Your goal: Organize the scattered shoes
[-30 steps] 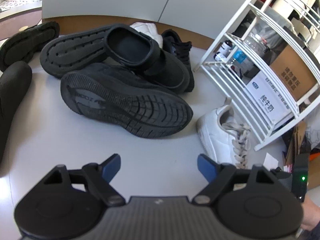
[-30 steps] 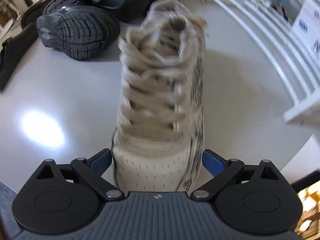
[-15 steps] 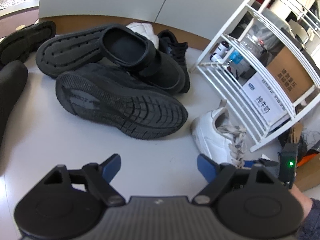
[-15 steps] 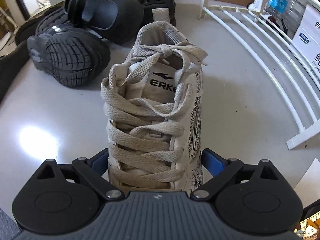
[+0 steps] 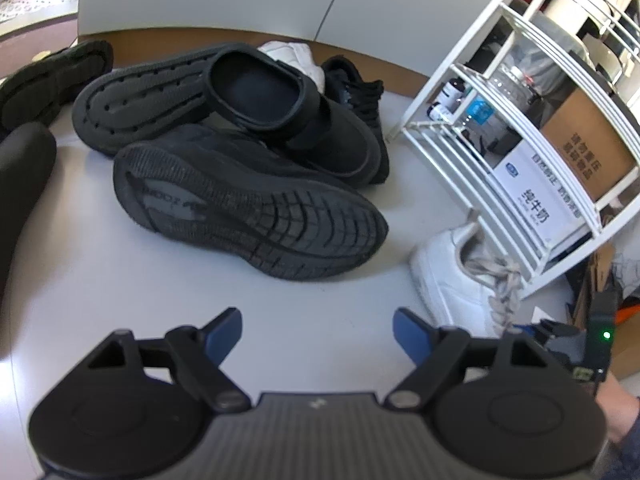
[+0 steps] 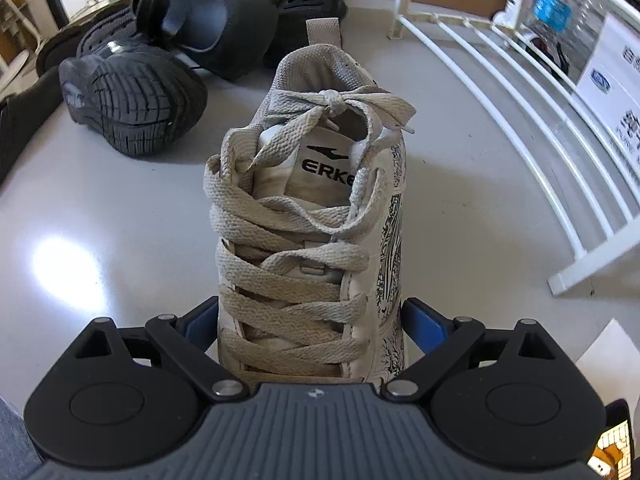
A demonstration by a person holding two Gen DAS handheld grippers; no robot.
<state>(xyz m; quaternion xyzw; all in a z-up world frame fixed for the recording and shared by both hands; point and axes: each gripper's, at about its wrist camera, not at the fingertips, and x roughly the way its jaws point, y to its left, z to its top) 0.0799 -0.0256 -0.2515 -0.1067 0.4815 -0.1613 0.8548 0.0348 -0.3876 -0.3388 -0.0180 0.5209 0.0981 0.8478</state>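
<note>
Pale glossy floor (image 5: 120, 300), wall behind. White wire rack (image 5: 516, 128) held cartons and bottles. Black shoes (image 5: 248, 208) lay heaped mid-floor. Right gripper (image 6: 312, 320) clamped the white laced sneaker (image 6: 316, 216) at its toe end. Left gripper (image 5: 318, 326) hung spread wide, empty, short of the heap.

Left gripper (image 5: 318, 330), right gripper (image 6: 312, 320): black linkages, blue fingers (image 5: 224, 330), silver pivot screws, ribbed grey housing.

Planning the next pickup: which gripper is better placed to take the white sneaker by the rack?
Right. The right gripper already straddles the white sneaker, one finger at each side. The left gripper hangs open over bare floor, nearer the black shoes.
</note>
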